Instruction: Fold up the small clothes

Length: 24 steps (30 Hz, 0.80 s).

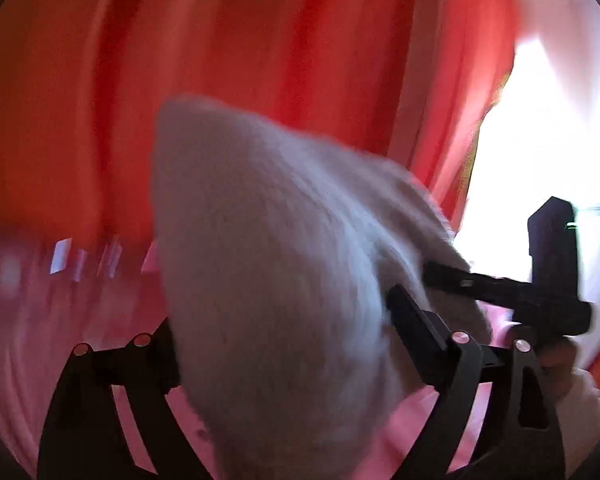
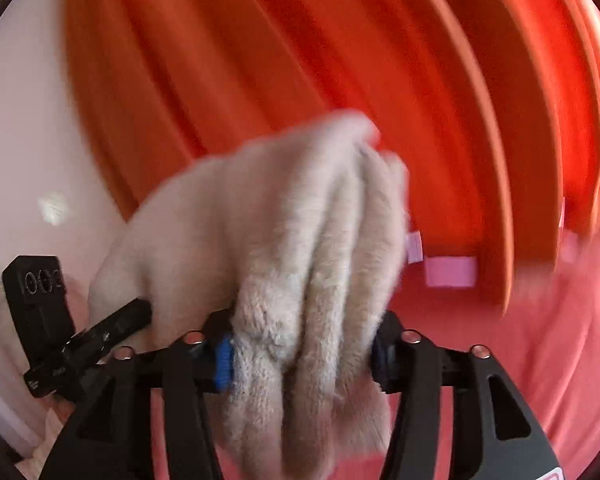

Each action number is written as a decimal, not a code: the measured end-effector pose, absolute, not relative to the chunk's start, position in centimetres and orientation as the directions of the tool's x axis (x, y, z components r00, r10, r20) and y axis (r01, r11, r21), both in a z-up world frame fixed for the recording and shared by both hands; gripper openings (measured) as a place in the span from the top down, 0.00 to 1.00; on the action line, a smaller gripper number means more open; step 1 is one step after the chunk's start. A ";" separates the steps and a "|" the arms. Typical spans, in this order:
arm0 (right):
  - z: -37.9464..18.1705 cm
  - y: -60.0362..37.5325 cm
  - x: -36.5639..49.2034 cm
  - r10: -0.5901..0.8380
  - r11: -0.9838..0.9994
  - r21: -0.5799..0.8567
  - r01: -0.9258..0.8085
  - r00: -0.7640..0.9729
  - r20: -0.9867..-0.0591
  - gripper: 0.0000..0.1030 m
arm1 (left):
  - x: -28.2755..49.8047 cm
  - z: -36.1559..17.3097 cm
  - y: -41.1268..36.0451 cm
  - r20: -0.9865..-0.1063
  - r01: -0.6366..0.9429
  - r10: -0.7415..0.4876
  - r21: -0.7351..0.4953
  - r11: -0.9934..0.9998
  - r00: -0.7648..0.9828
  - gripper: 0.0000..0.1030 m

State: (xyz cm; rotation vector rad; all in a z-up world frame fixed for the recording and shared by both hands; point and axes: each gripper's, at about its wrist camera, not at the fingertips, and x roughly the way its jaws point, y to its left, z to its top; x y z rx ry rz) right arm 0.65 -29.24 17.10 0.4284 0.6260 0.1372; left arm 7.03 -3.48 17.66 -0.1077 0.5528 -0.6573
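Mid-fold, with a cream fuzzy knitted garment (image 1: 260, 240) lifted clear of the pink fabric-covered surface (image 1: 40, 340) and strung between both tools, in front of a pleated orange-red curtain (image 1: 260, 40). Heavily blurred in both views, so probably being swung or carried over.

Right tool (image 2: 302, 344): clamped on a bunched, ridged handful of the garment, squeezed between the blue pads (image 2: 224, 356) and spilling out above and below them.

Left tool (image 1: 282, 312): spread wide, with a broad rounded flap of the same knit filling the gap and hiding one finger. Pressing on the cloth or merely flanking it: cannot tell through the blur.

Judging by this, somewhere in the middle of the task: one layer apparently being brought over another, nothing yet laid flat and no finished fold visible.

Next move, as a judgement: lower both tools together toward the pink surface, keeping the two held ends level and the span taut enough to land without a twist. Then let go only once the knit rests flat, and smooth the crease. Risk of the thick, springy material slipping out on the wide left side and dropping in a heap.
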 end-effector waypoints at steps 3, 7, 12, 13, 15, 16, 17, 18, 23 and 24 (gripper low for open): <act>7.8 -29.6 1.8 0.218 0.884 0.444 0.150 0.707 -0.673 0.62 | 9.8 7.0 -1.8 -0.648 0.321 -0.503 -0.387 0.864 0.573 0.28; 4.5 -30.7 1.9 0.247 0.838 0.514 0.183 0.713 -0.656 0.60 | 9.5 3.4 0.1 -0.640 0.212 -0.500 -0.475 0.854 0.584 0.27; 4.9 -30.9 4.6 0.272 0.816 0.553 0.167 0.733 -0.623 0.28 | 12.6 5.9 0.2 -0.573 0.204 -0.504 -0.506 0.838 0.647 0.05; 4.5 -30.6 6.0 0.279 0.816 0.553 0.170 0.723 -0.632 0.26 | 13.8 5.2 -0.3 -0.585 0.195 -0.524 -0.532 0.824 0.619 0.05; 3.8 -30.3 7.6 0.300 0.807 0.564 0.178 0.698 -0.650 0.26 | 16.2 3.3 -0.5 -0.613 0.155 -0.550 -0.576 0.802 0.567 0.05; 2.9 -30.1 8.6 0.324 0.794 0.581 0.181 0.682 -0.655 0.26 | 17.0 2.2 -0.7 -0.634 0.106 -0.517 -0.569 0.815 0.575 0.05; 2.3 -29.8 9.2 0.340 0.787 0.589 0.183 0.668 -0.662 0.26 | 17.3 2.0 -0.2 -0.646 0.081 -0.490 -0.555 0.828 0.585 0.05; 1.6 -29.3 9.7 0.355 0.784 0.592 0.186 0.649 -0.673 0.25 | 17.9 1.4 -0.3 -0.661 0.071 -0.485 -0.549 0.833 0.573 0.05; 2.3 -27.6 11.3 0.333 0.834 0.539 0.121 0.668 -0.666 0.64 | 19.6 0.8 -0.8 -0.615 0.108 -0.560 -0.614 0.782 0.555 0.36; 3.5 -27.2 11.2 0.314 0.852 0.515 0.096 0.694 -0.648 0.66 | 19.8 1.2 -1.1 -0.602 0.136 -0.562 -0.604 0.785 0.567 0.46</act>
